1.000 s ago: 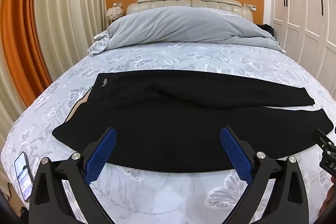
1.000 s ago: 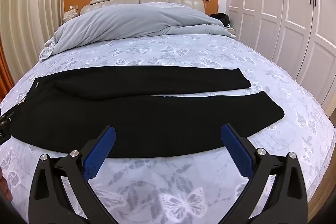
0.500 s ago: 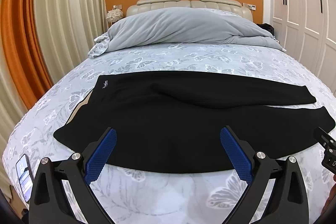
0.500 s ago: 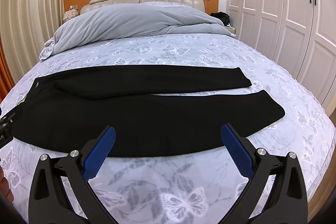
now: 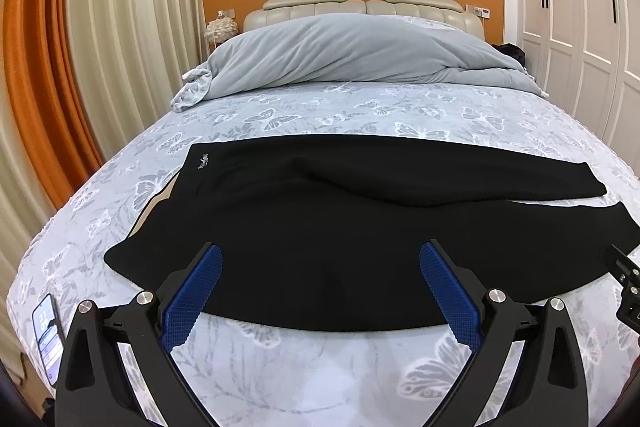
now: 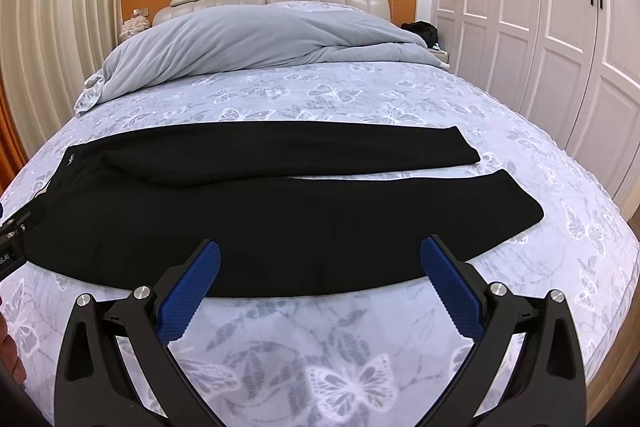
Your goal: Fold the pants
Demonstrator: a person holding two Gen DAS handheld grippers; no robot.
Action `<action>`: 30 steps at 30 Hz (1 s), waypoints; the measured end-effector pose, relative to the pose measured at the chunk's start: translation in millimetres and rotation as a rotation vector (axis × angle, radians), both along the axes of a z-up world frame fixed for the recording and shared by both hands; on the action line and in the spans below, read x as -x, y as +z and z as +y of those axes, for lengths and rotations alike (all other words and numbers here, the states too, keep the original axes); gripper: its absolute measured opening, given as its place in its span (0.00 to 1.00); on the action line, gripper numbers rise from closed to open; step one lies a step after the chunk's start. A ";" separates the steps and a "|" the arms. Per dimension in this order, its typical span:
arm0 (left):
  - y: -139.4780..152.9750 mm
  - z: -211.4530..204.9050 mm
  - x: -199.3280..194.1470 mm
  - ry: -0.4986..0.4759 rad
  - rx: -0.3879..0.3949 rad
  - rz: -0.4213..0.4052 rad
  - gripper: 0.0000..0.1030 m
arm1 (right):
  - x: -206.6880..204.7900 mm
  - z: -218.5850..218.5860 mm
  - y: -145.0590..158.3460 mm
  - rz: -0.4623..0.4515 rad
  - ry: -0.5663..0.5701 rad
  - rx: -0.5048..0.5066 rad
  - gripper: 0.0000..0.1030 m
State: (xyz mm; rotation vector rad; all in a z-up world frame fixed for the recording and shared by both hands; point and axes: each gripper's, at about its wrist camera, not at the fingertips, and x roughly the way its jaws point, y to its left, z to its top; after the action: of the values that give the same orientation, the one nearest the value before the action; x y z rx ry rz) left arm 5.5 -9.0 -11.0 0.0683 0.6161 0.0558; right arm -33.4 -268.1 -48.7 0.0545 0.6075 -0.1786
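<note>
Black pants (image 5: 340,227) (image 6: 280,203) lie flat across the bed, waistband at the left with a small white logo (image 5: 205,161), both legs running to the right. The far leg rests a little apart from the near one at the cuffs. My left gripper (image 5: 320,259) hovers open over the near edge of the pants, closer to the waist end. My right gripper (image 6: 320,255) is open too, above the near leg's front edge. Nothing sits between either pair of blue pads. A part of the other gripper shows at each view's side.
The bed (image 5: 320,367) has a grey butterfly-print sheet, with a bunched grey duvet (image 5: 352,55) at the headboard. A phone (image 5: 48,335) lies at the bed's near-left corner. Curtains hang on the left and white wardrobes (image 6: 540,7) stand on the right.
Both grippers have stayed open and nearly still; the left view has drifted slightly, with the pants sitting a touch higher in frame.
</note>
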 end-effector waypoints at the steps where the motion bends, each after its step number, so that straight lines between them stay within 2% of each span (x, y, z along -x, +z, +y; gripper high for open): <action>1: -0.3 0.0 0.3 -0.001 -0.001 -0.001 0.95 | -0.2 0.3 -0.2 0.001 0.000 -0.001 0.95; 30: -4.6 2.2 -0.2 -0.003 -0.001 0.003 0.95 | -1.4 1.9 -3.2 0.002 0.007 -0.003 0.95</action>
State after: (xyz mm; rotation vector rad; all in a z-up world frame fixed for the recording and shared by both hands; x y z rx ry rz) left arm 5.7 -6.9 -15.5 0.0704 0.6191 0.0531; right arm -32.0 -266.2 -51.9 0.0549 0.6099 -0.1716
